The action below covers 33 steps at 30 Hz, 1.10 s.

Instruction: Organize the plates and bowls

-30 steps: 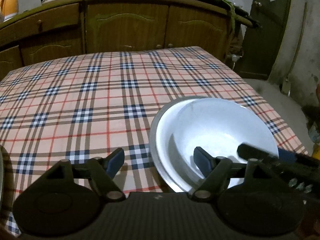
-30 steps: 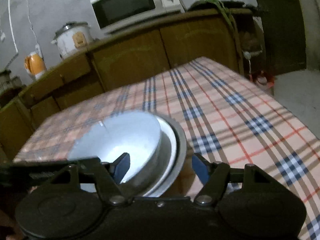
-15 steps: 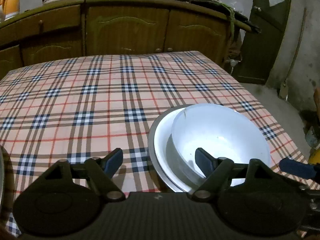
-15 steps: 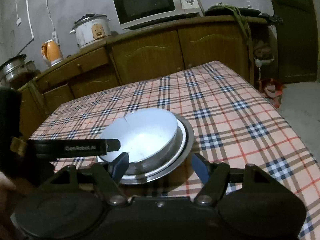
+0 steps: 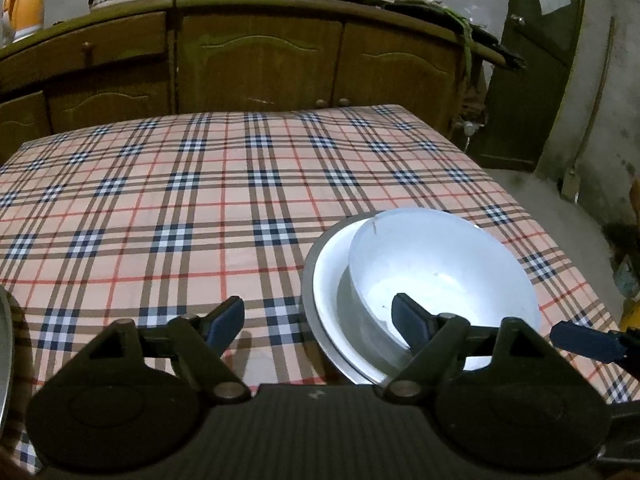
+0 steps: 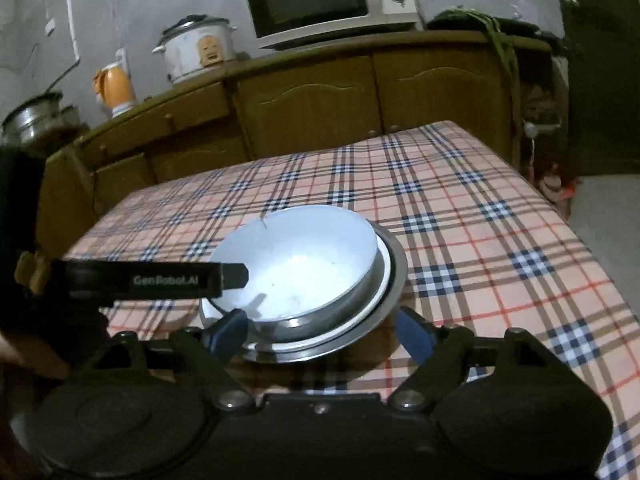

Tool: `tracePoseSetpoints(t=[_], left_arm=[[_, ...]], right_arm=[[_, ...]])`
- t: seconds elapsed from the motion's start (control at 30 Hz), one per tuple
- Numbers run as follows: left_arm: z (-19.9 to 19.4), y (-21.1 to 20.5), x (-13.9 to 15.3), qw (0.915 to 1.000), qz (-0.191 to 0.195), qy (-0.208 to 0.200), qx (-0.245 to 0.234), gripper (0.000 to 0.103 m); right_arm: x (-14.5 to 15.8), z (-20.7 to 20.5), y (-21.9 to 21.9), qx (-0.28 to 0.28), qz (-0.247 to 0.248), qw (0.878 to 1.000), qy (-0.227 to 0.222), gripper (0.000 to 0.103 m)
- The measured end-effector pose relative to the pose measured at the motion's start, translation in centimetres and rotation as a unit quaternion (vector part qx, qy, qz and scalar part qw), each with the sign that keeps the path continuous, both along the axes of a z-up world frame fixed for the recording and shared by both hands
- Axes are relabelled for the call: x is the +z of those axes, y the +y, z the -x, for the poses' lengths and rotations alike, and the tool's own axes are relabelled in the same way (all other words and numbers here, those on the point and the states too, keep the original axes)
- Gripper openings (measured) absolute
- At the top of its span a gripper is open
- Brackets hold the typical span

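Note:
A pale blue-white bowl [image 5: 440, 264] sits inside a white plate [image 5: 332, 280] on a metal plate, stacked on the checked tablecloth near the table's front right. The stack also shows in the right wrist view, bowl [image 6: 296, 264] over plate rim [image 6: 394, 276]. My left gripper [image 5: 318, 320] is open and empty, its right finger over the bowl's near rim. My right gripper [image 6: 320, 330] is open and empty, just in front of the stack. The left gripper's finger [image 6: 160, 278] reaches over the bowl's left side.
The edge of another metal plate [image 5: 6, 344] shows at the far left. Wooden cabinets [image 5: 260, 60] stand behind the table with a microwave [image 6: 328, 0], rice cooker [image 6: 198, 48] and kettle [image 6: 114, 88]. The table's right edge [image 6: 560, 216] drops to the floor.
Both grippers have pulled back and up from the stack. The right gripper has drawn away from the bowl's rim. The bowl stays in the plates.

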State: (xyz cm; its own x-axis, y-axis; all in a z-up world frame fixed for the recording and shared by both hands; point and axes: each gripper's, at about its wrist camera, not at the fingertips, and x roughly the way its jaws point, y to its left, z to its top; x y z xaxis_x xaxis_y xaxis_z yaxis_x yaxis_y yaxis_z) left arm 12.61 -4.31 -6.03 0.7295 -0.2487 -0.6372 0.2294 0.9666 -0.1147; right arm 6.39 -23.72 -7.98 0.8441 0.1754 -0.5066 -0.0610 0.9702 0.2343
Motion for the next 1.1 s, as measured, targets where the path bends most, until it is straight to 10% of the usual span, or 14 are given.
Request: tracePoseSetpoints(t=[0.87, 0.93, 1.0, 1.1], left_arm=[[-4.4, -0.6, -2.1, 0.9986, -0.006, 0.04, -0.034, 0.094], [-4.7, -0.7, -2.2, 0.9983, 0.007, 0.044, -0.037, 0.09], [-4.7, -1.0, -2.1, 0.9979, 0.013, 0.039, -0.05, 0.08], [-4.4, -1.8, -1.6, 0.9971, 0.012, 0.035, -0.067, 0.062]], right_arm=[[-3.6, -8.9, -4.1, -0.025, -0.131, 0.987, 0.091, 0.095], [-3.8, -9.1, -4.2, -0.019, -0.142, 0.986, 0.087, 0.089], [-3.9, -9.5, -4.2, -0.014, -0.164, 0.982, 0.096, 0.057], [-3.8, -9.4, -4.2, -0.021, -0.165, 0.982, 0.093, 0.056]])
